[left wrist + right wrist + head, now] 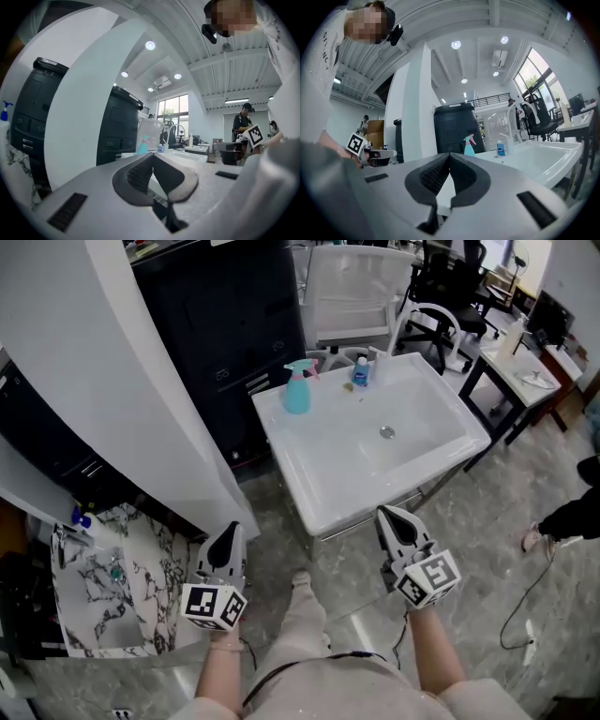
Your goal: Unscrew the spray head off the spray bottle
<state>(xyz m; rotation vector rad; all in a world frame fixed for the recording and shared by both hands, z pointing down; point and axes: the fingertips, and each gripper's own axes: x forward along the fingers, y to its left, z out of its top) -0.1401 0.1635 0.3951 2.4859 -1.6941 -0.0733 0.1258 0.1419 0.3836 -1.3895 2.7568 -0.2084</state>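
Note:
A teal spray bottle (297,388) with a pink-trimmed spray head stands upright on the back left corner of the white sink (309,460). It also shows far off in the right gripper view as the spray bottle (469,144) and in the left gripper view as the spray bottle (143,145). My left gripper (230,531) is shut and empty, held low in front of the sink's left corner. My right gripper (386,513) is shut and empty, just before the sink's front edge. Both are well short of the bottle.
A small blue bottle (361,372) and a tap (398,322) stand at the sink's back edge. A black cabinet (225,324) and a white pillar (112,362) rise to the left. Office chairs (441,287) and a desk (525,371) lie beyond.

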